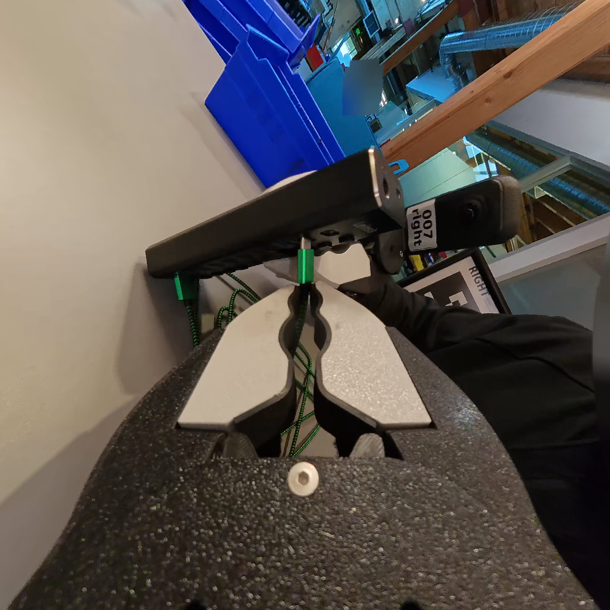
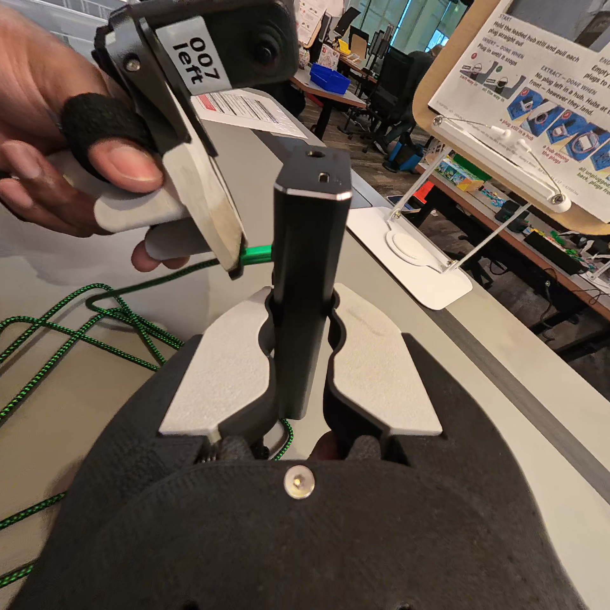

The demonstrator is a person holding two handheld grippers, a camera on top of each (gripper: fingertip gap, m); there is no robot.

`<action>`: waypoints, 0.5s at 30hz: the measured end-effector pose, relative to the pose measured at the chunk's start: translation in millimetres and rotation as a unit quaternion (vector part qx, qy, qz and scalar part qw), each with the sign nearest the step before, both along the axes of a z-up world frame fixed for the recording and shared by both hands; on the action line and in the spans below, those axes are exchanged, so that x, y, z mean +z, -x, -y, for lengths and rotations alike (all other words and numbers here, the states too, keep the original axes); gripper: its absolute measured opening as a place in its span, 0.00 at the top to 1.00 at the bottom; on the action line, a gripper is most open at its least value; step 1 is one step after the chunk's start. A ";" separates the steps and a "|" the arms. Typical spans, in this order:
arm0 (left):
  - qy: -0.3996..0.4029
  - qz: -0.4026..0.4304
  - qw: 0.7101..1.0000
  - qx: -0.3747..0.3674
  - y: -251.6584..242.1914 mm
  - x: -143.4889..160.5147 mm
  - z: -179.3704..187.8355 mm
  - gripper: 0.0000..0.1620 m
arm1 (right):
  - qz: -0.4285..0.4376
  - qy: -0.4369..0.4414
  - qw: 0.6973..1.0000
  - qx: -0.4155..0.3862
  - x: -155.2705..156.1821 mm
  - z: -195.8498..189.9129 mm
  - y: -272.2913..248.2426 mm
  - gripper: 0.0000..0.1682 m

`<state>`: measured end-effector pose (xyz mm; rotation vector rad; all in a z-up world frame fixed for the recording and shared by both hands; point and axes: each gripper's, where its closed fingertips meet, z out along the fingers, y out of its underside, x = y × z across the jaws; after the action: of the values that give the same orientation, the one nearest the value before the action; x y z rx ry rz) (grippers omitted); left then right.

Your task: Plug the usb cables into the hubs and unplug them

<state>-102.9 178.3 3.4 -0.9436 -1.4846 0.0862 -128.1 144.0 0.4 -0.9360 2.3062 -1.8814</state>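
My left gripper (image 1: 304,290) is shut on a green-and-black braided cable just behind its green plug (image 1: 304,265). The plug's metal tip touches the underside of the black hub (image 1: 264,214). A second green plug (image 1: 185,288) sits in the hub's near-left end. My right gripper (image 2: 302,297) is shut on the black hub (image 2: 310,264) and holds it upright above the table. In the right wrist view the left gripper (image 2: 237,260) presses the green plug (image 2: 257,254) against the hub's left side. A hand holds the left gripper.
Loose green braided cables (image 2: 82,326) lie on the grey table (image 2: 429,379) at the left. A white stand base (image 2: 419,251) holds an instruction sheet (image 2: 534,82) at the right. Blue bins (image 1: 264,109) stand behind the hub. The table's edge runs along the right. Across from one pair of fingers to the other is roughly 4 cm.
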 end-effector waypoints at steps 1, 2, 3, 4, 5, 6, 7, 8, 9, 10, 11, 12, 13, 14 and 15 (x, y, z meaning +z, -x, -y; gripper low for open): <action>0.007 0.004 1.000 -0.002 0.2 -0.5 -0.8 0.97 | -0.008 0.000 1.000 -0.001 -0.2 -0.1 0.0 0.83; 0.012 0.007 1.000 -0.004 0.0 -0.6 -1.7 0.97 | -0.014 0.002 1.000 0.000 -0.1 -0.8 0.1 0.83; 0.012 0.007 1.000 -0.007 -0.4 0.3 -2.6 0.97 | -0.016 0.002 1.000 0.005 0.4 -2.0 0.0 0.83; 0.012 0.007 1.000 -0.008 -1.0 1.6 -2.8 0.97 | -0.017 0.001 1.000 0.013 1.3 -3.7 -0.2 0.83; 0.013 0.006 1.000 -0.013 -1.8 2.9 -3.8 0.97 | -0.019 0.002 1.000 0.021 2.5 -5.5 -0.5 0.83; 0.016 0.007 1.000 -0.020 -2.7 4.1 -5.5 0.97 | -0.027 0.003 0.999 0.030 3.3 -7.3 -1.2 0.83; 0.021 0.010 0.999 -0.024 -3.1 4.8 -7.0 0.97 | -0.042 0.004 0.998 0.036 3.1 -8.9 -1.5 0.83; 0.025 0.013 0.999 -0.028 -3.2 4.8 -8.8 0.98 | -0.059 0.005 0.997 0.040 3.1 -10.1 -2.1 0.83; 0.028 0.015 0.999 -0.031 -3.2 5.1 -10.1 0.98 | -0.070 0.008 0.997 0.040 4.0 -10.9 -2.3 0.83; 0.028 0.015 0.999 -0.029 -2.6 6.3 -9.9 0.98 | -0.076 0.010 0.996 0.037 5.3 -11.1 -1.7 0.83; 0.031 0.015 0.999 -0.027 -2.3 6.9 -9.7 0.98 | -0.079 0.012 0.996 0.035 6.6 -11.4 -1.3 0.83; 0.035 0.015 0.999 -0.027 -2.2 7.7 -10.1 0.98 | -0.084 0.016 0.996 0.034 7.9 -12.0 -1.3 0.83; 0.035 0.013 0.999 -0.028 -2.3 8.8 -10.8 0.98 | -0.091 0.021 0.995 0.033 9.5 -12.7 -1.3 0.83; 0.035 0.009 0.999 -0.028 -2.6 10.1 -11.7 0.98 | -0.096 0.029 0.994 0.034 11.8 -13.5 -1.7 0.83; 0.035 0.008 0.999 -0.031 -3.1 11.0 -13.0 0.98 | -0.099 0.034 0.994 0.037 13.4 -14.6 -2.4 0.83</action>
<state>-99.8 191.4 14.3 -1.0479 -1.4731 0.0865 -125.7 158.5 13.8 -1.2512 2.2870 -1.9290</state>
